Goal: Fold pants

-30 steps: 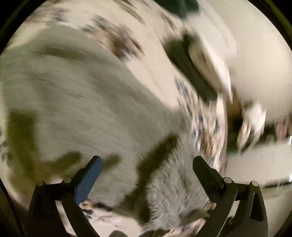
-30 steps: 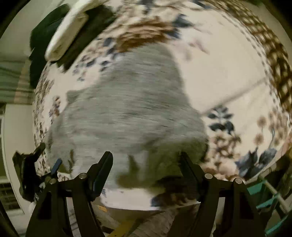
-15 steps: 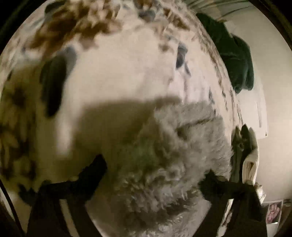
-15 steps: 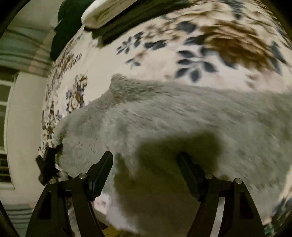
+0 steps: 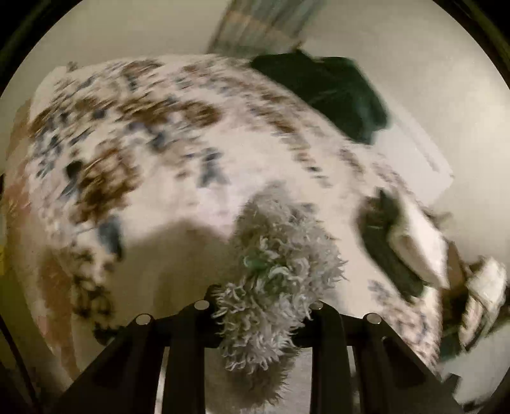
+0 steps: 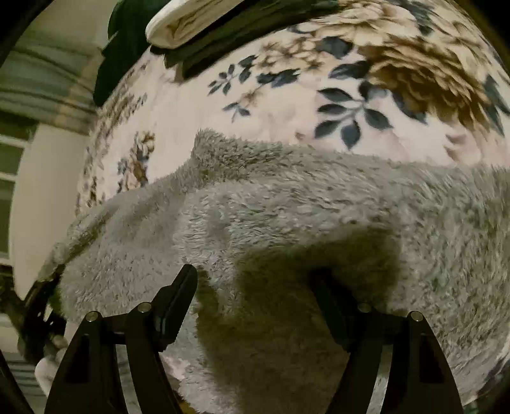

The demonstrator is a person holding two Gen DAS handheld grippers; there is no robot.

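Your left gripper was clamped on a bunched tuft of the grey fleece pants, its 2 fingers drawn close together with the shaggy pile squeezed between them and spilling over both tips. The gathered fabric rose in a clump above the fingers and hung down below them, held up off the floral blanket that covered the bed. That view was blurred, but a dark shadow lay on the blanket just left of the clump. Farther off, near the far right corner of the bed, a dark green garment lay heaped, and along the right edge sat a pale folded item on something dark.

Your right gripper stood with its fingers spread wide apart, holding nothing. Its left finger showed clearly above the fleece; the right one sat in deep shadow against the pile, and you could not tell from the picture whether it touched the fabric. The pants lay spread across the blanket in a broad grey band, with 1 layer folded over another near the left, forming a raised ridge. Beyond them, a cream folded cloth rested on dark clothing at the top of the bed.
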